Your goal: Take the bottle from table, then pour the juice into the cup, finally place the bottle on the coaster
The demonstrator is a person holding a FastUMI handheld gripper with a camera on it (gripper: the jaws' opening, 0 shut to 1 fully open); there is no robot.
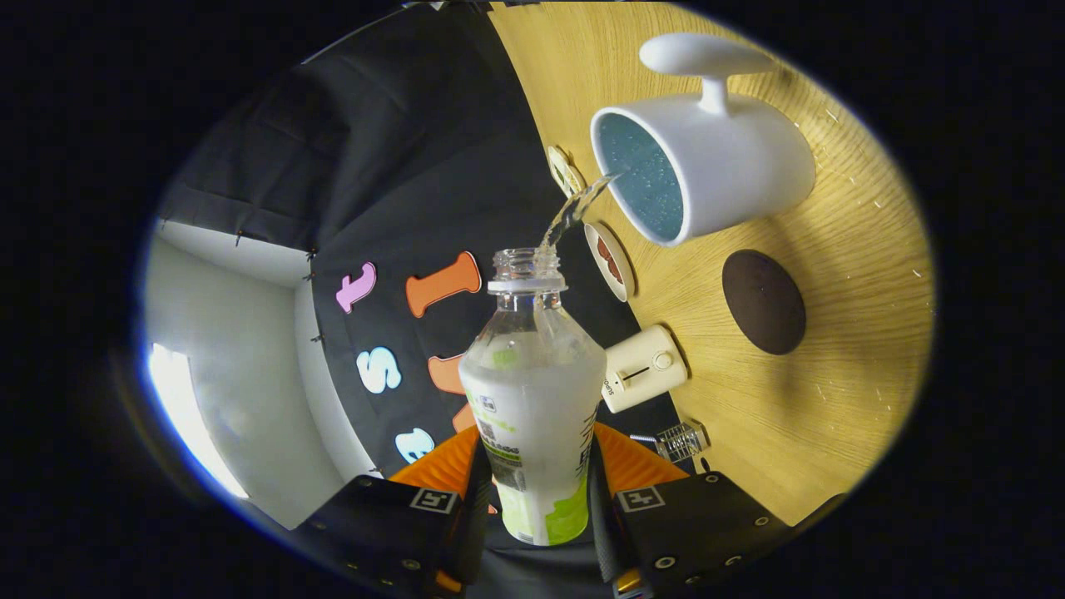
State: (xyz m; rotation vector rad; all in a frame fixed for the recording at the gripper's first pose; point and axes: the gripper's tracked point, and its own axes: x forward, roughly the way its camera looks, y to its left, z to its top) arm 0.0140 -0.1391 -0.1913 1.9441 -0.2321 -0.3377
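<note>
The tongs (532,499) grip the bottle (532,399) low on its body, one finger pressed on each side of the labelled part. The bottle is clear plastic with its cap off, partly filled with a cloudy pale juice, and it is tipped so its open neck (526,270) points toward the cup (715,158). A thin stream of juice (574,212) leaves the neck and arcs over the cup's near rim into its speckled blue inside. The cup is white with a broad handle (703,58) on its far side, and it stands on the wooden worktop (832,374) beyond the fingers. A dark round coaster (764,301) lies bare on the worktop just beside the cup, apart from it. Along the worktop's edge by the black cloth wall sit a small round plate with something brown on it (610,259), another small disc (566,170) farther along, a cream box with a knob (642,368), and a small clear lidded item (682,439) nearest the tongs.
</note>
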